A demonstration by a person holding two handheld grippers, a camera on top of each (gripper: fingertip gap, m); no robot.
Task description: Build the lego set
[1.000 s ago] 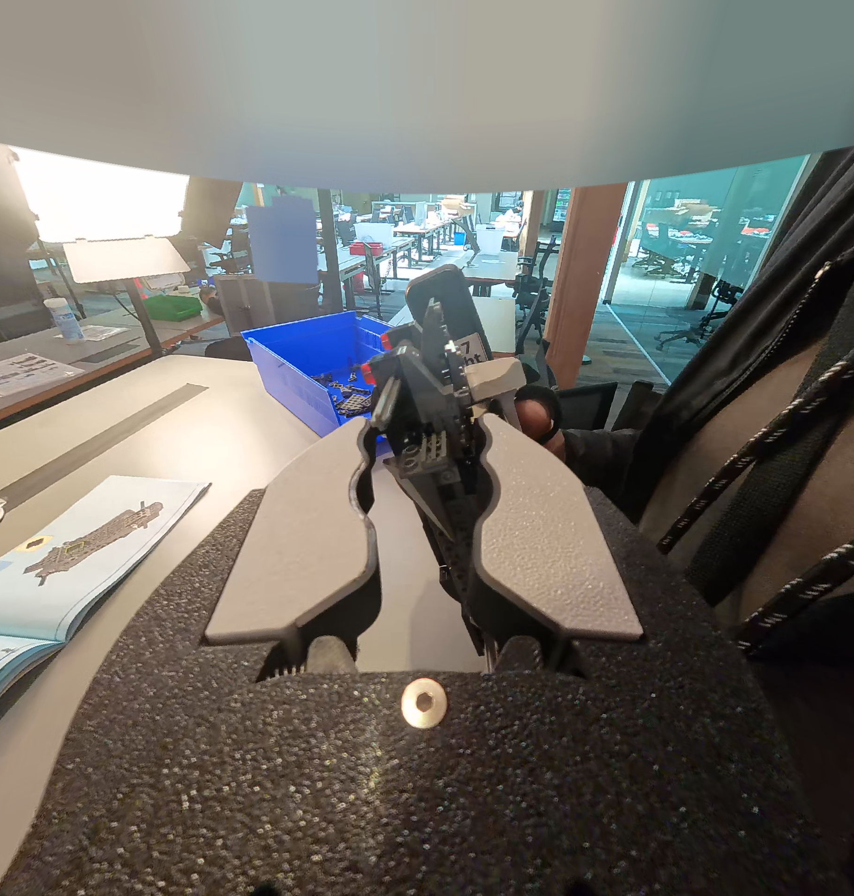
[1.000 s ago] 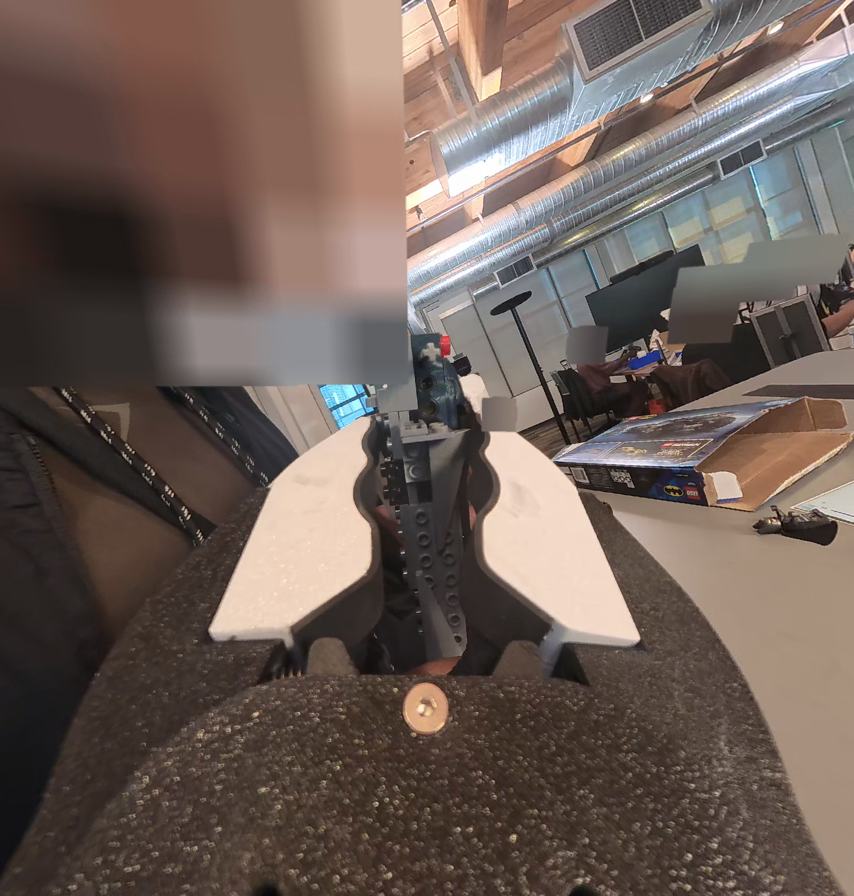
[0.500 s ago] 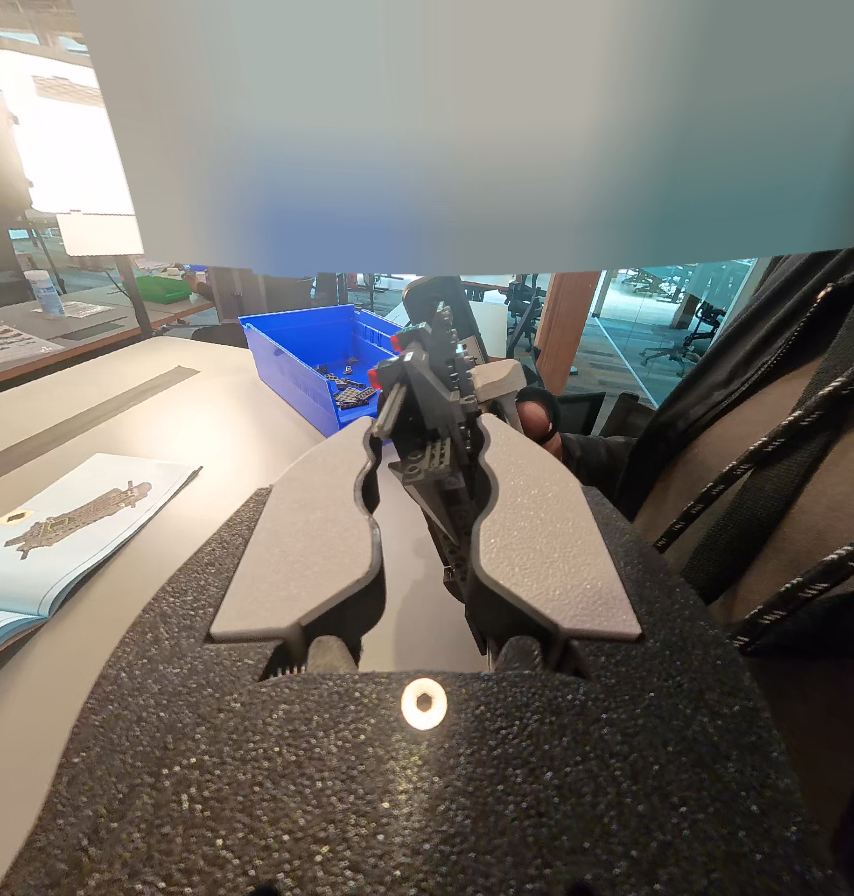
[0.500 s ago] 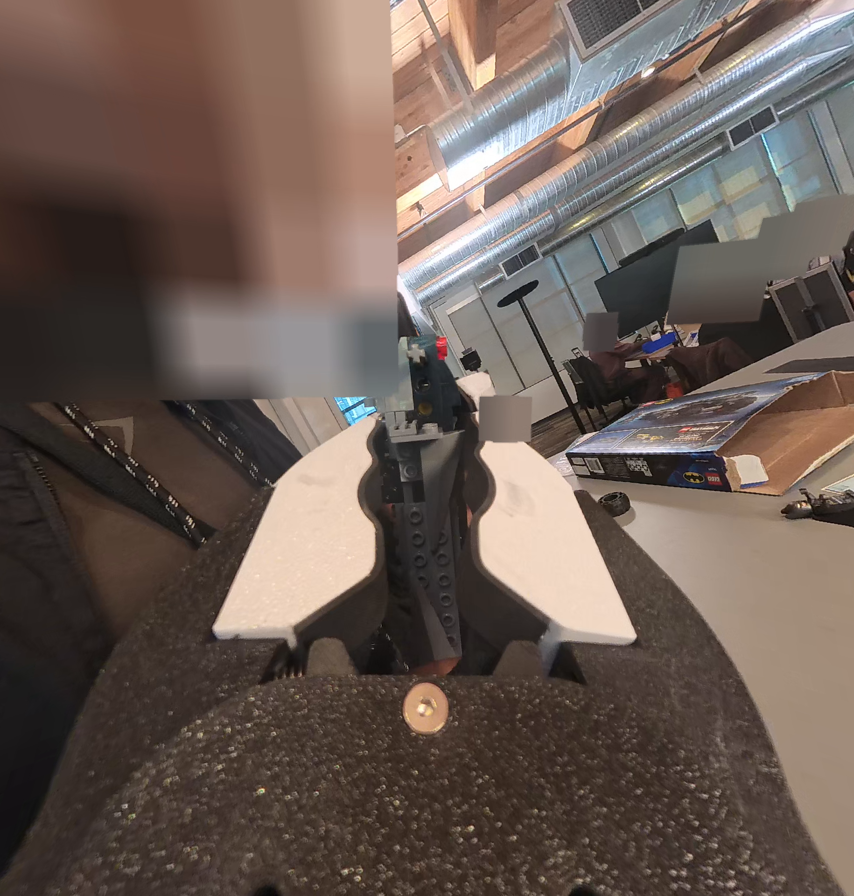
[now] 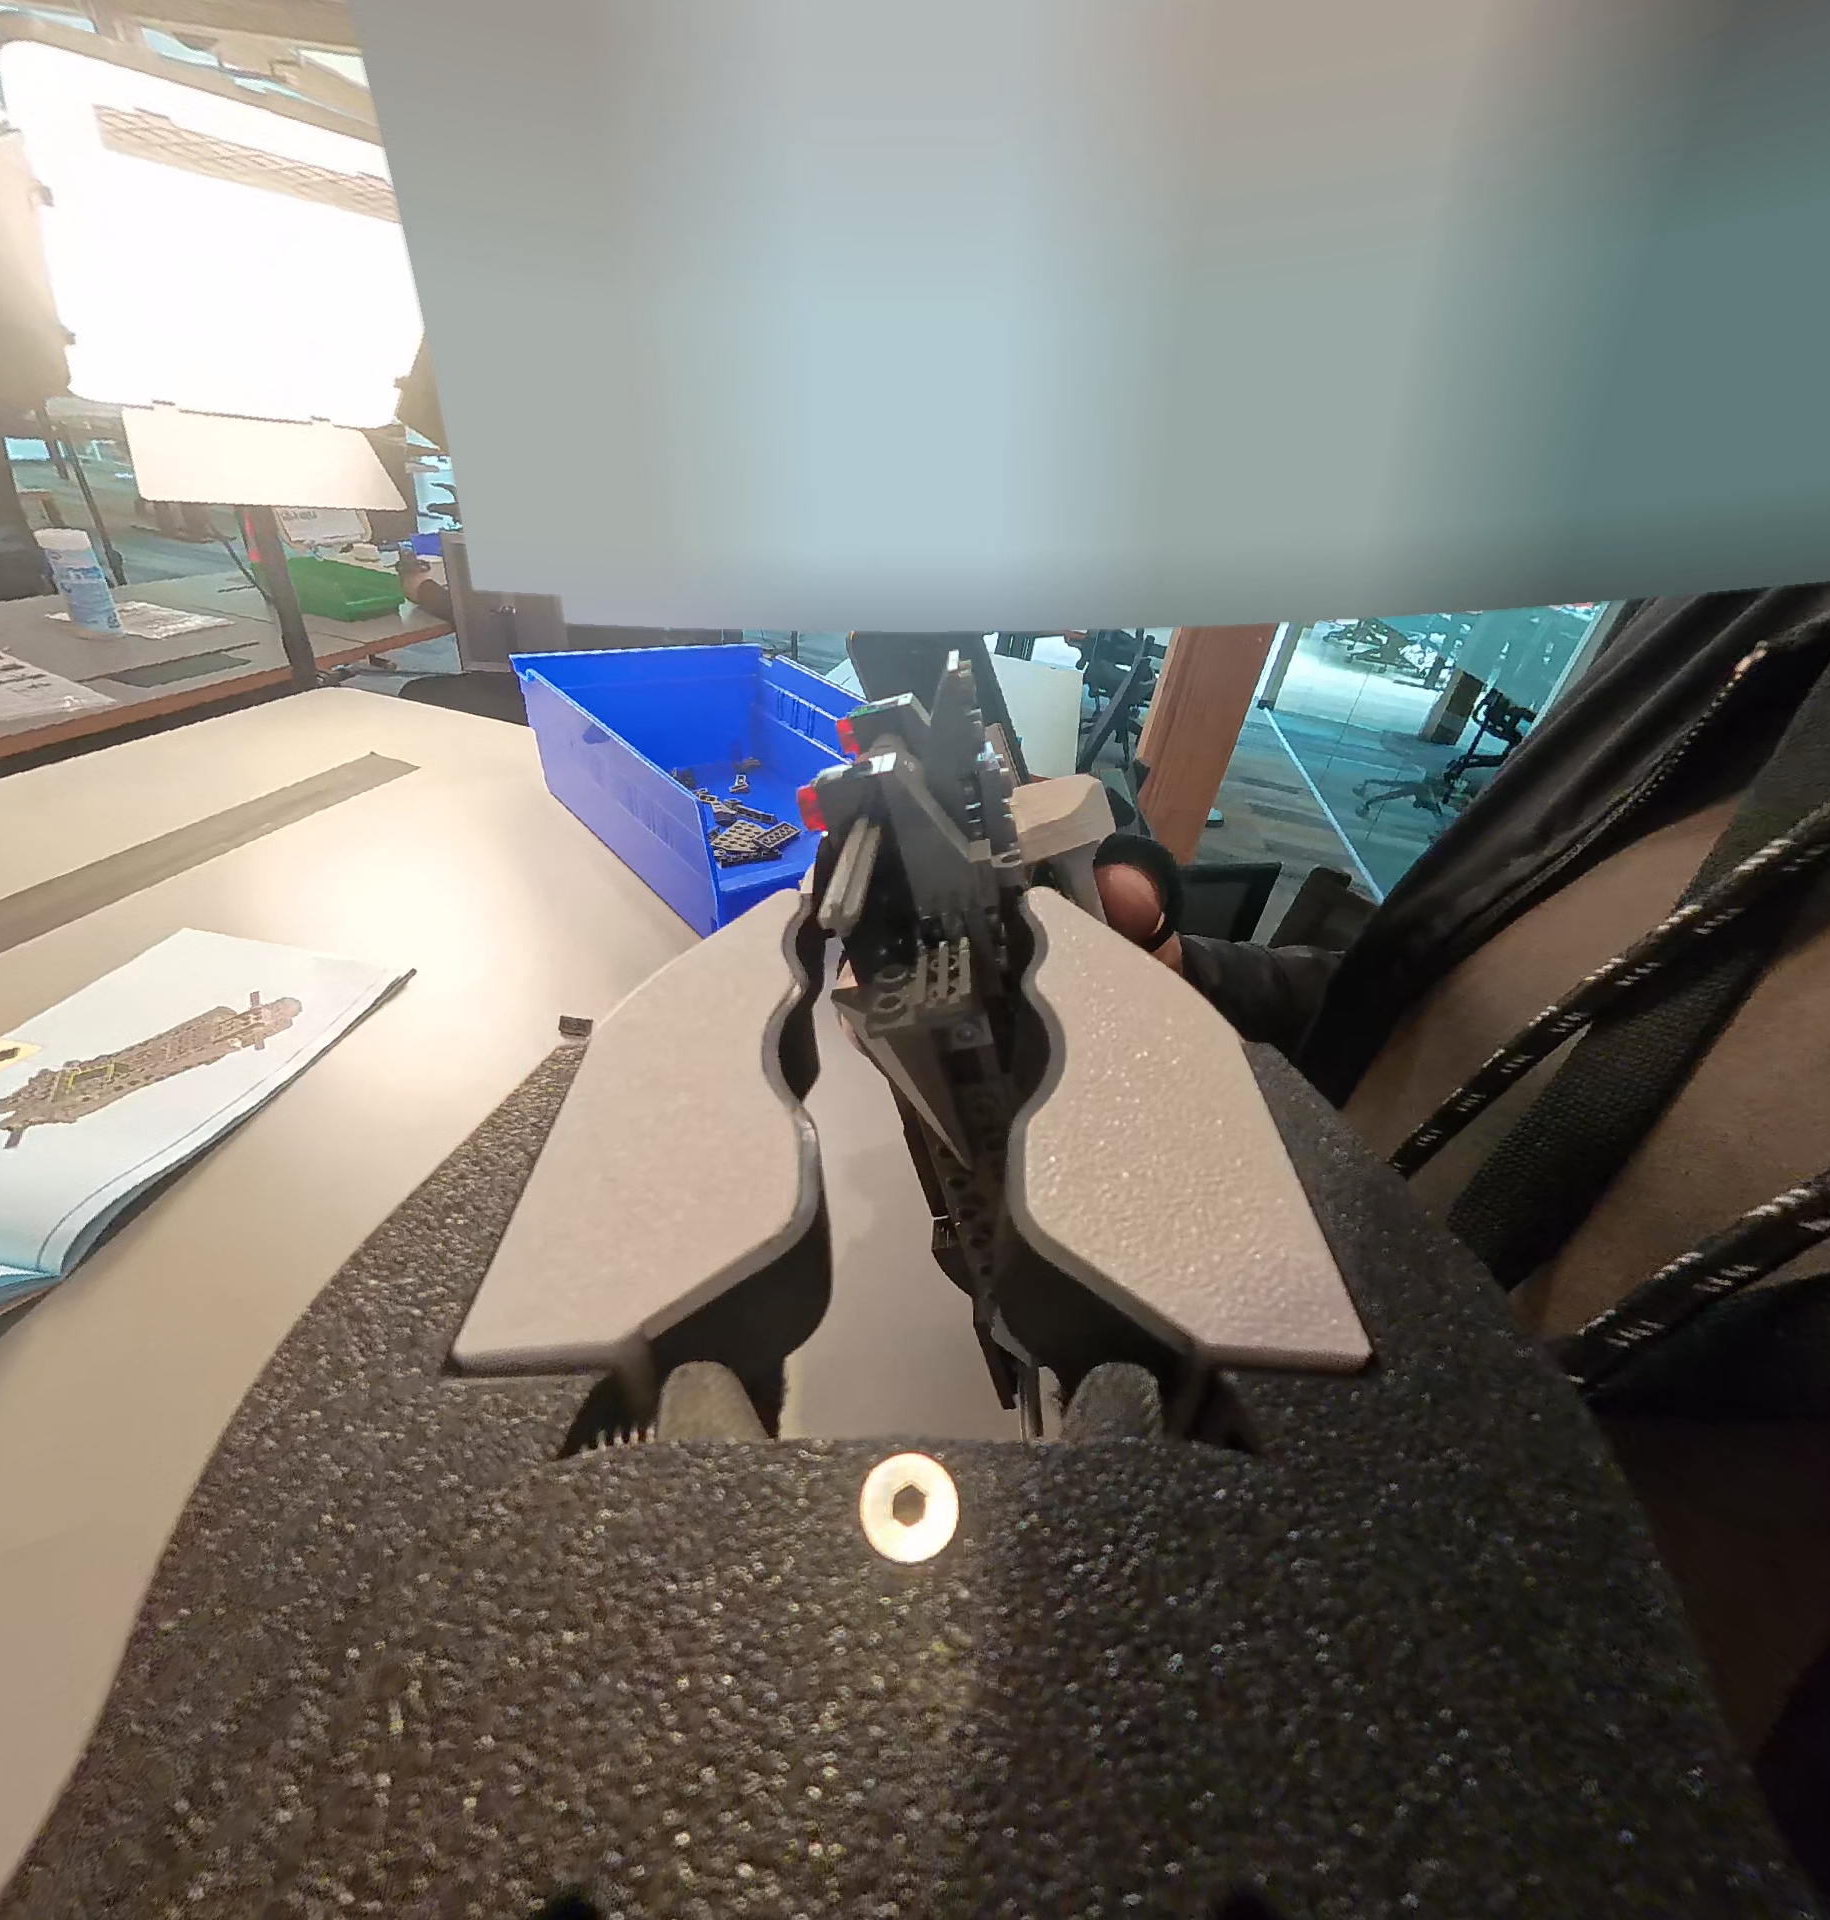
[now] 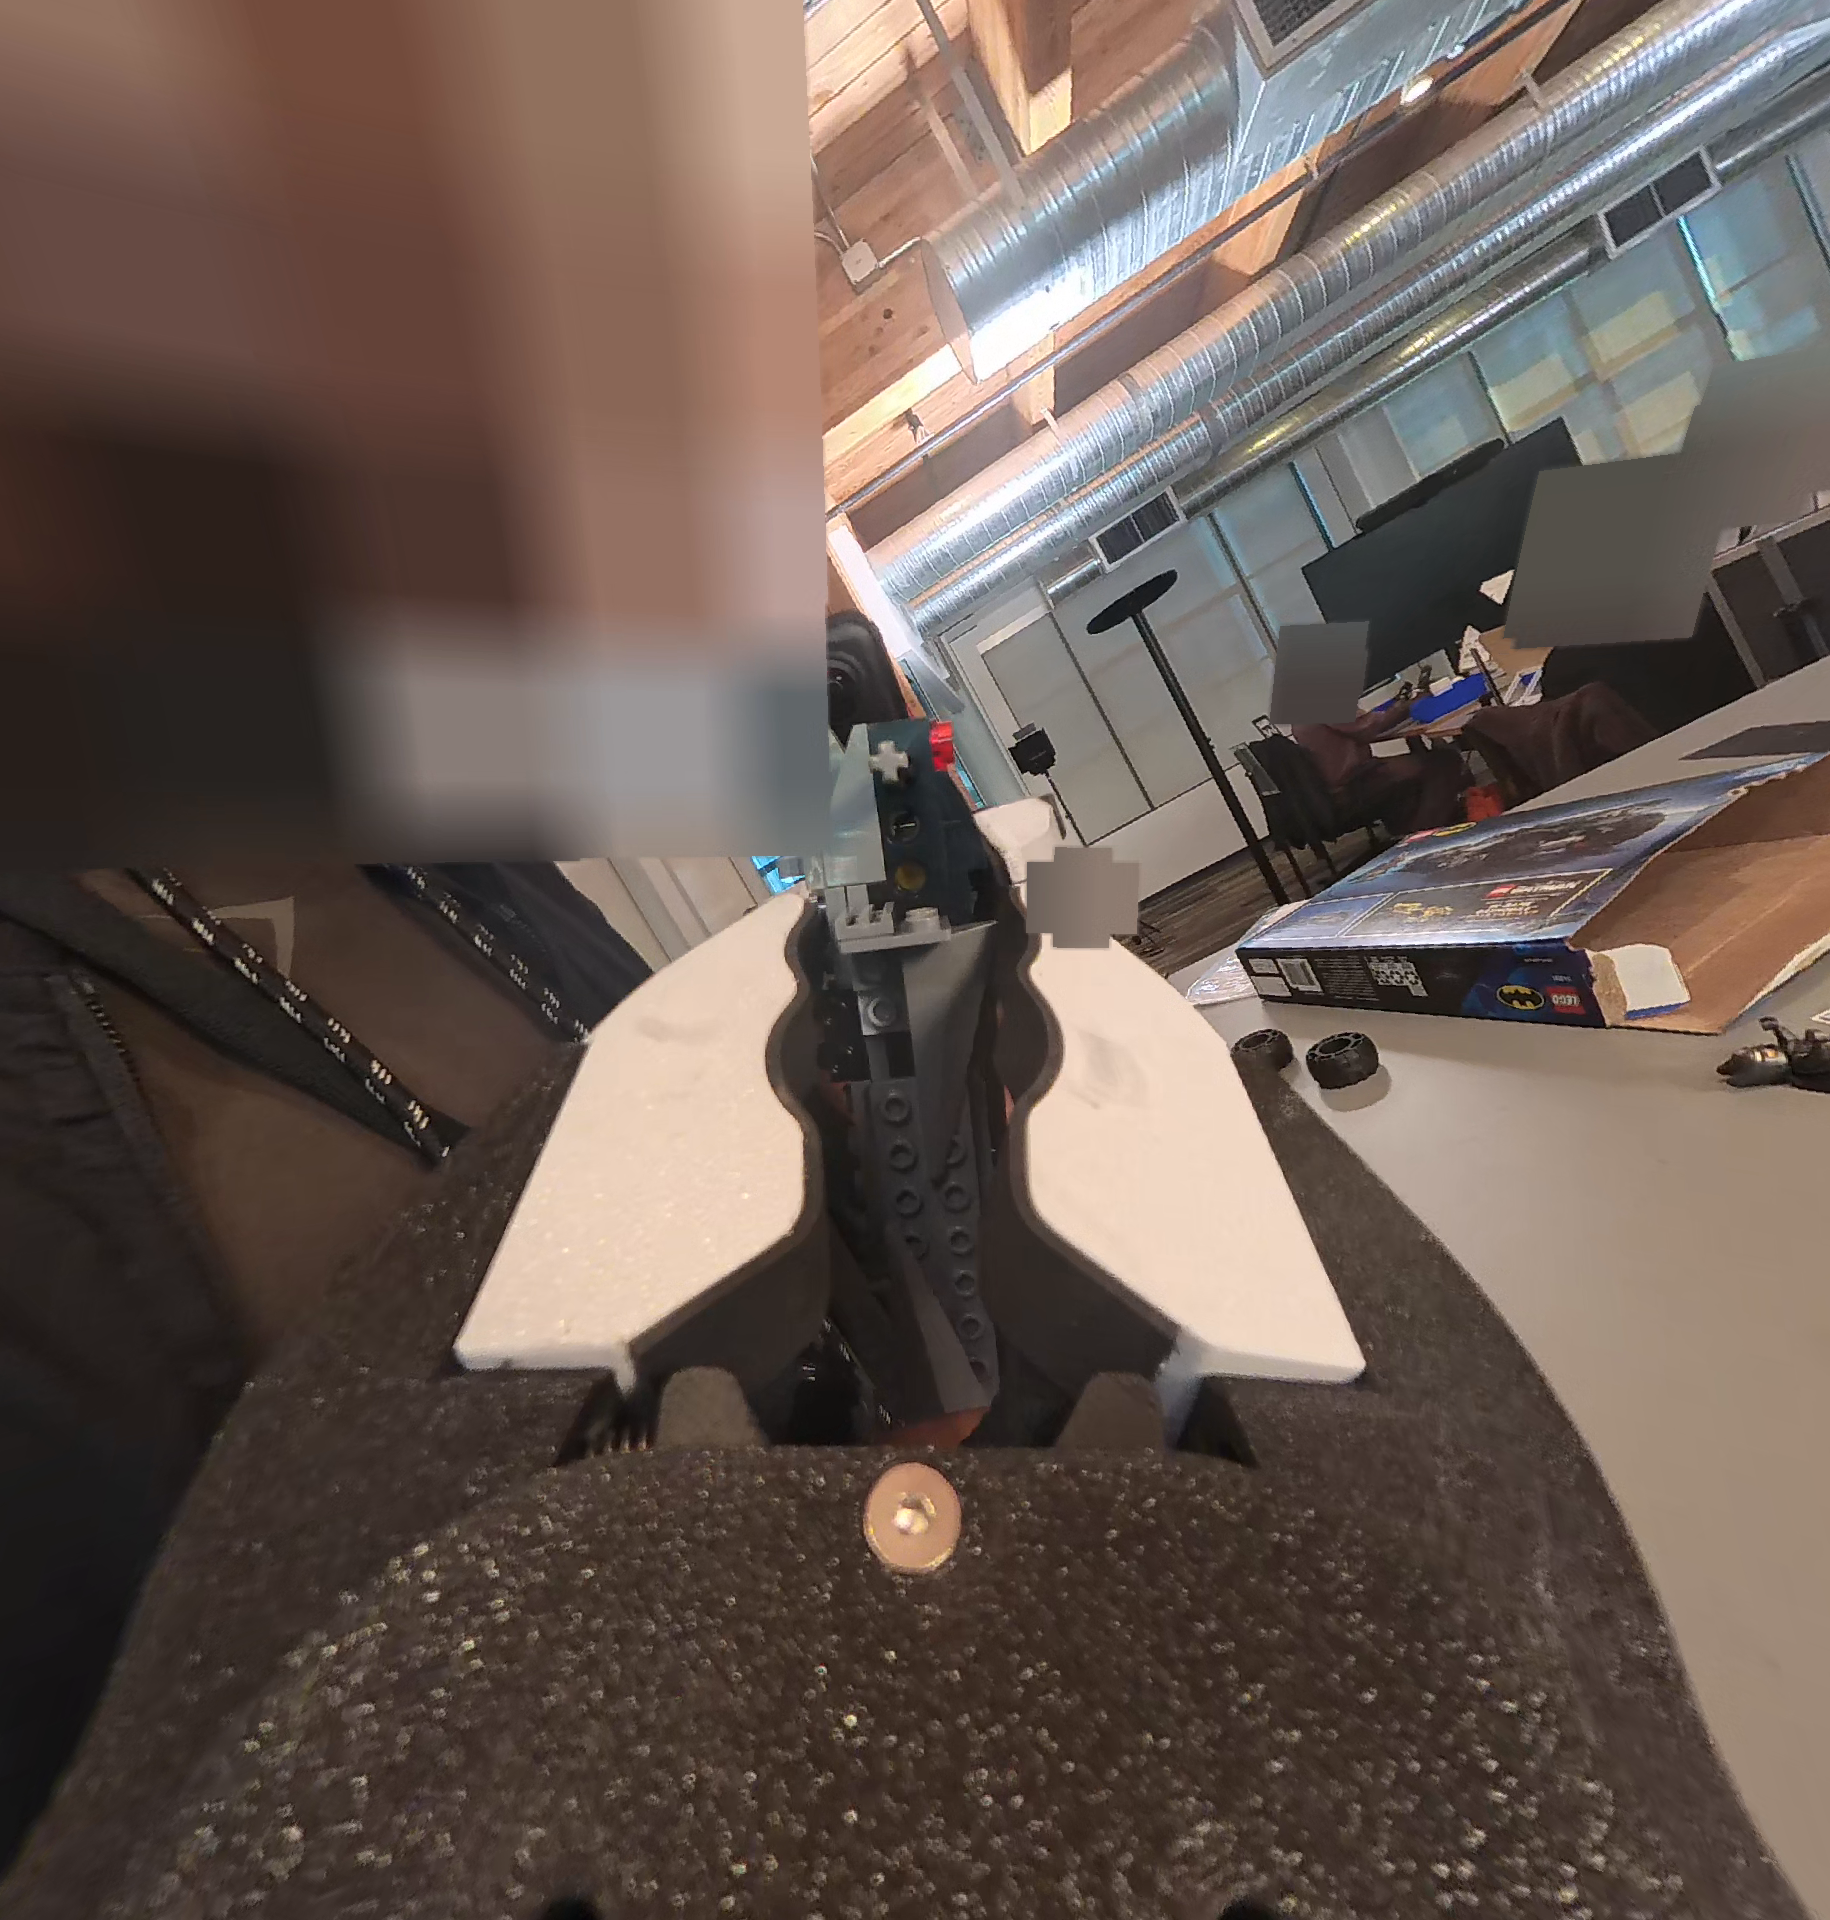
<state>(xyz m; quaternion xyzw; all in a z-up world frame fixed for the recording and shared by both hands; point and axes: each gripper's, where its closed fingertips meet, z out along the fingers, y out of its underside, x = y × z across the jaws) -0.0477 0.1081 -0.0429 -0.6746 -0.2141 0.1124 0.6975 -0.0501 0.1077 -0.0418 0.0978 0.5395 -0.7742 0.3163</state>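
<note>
The brick model (image 5: 916, 914) is being held above the surface (image 5: 371, 831), gripped from opposite ends by the left tongs (image 5: 916, 966) and the right tongs (image 6: 906, 935). Since a second ago, both views are being tipped downward, so two wheels (image 6: 1306, 1055) near the box (image 6: 1462, 935) are being brought into sight. The model's lower end is being hidden behind the fingers, and much of each view is being masked by blur.

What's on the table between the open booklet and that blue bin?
In the left wrist view, one small dark brick piece lies on the table between the booklet and the blue bin; otherwise bare.
</note>
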